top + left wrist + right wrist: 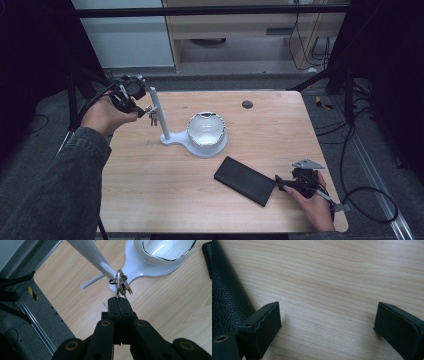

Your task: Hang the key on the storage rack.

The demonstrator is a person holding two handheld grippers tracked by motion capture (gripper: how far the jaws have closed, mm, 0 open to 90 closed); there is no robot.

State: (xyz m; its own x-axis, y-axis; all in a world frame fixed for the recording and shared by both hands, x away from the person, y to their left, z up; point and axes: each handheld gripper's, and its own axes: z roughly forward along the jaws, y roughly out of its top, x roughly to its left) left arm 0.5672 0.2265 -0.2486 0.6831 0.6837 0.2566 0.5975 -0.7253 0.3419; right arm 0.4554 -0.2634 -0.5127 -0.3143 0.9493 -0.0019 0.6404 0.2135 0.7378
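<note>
Left gripper [119,301] clamped on keys [121,285]; right gripper [327,320] wide, empty.

A wooden table [165,190] bears a white stand [197,145] and a black case [245,180].

Keys [121,285] and ring — bright metal, glossy, pinched between the matt black plastic jaws of the left gripper [120,303]. Stand [100,263] just ahead: smooth white plastic, satin. Bowl [165,251] beyond it — glazed, shiny. Table [337,277]: pale wood grain, matt. Wallet [224,295] beside the right gripper [328,317]: black, pebbled leather look.
</note>
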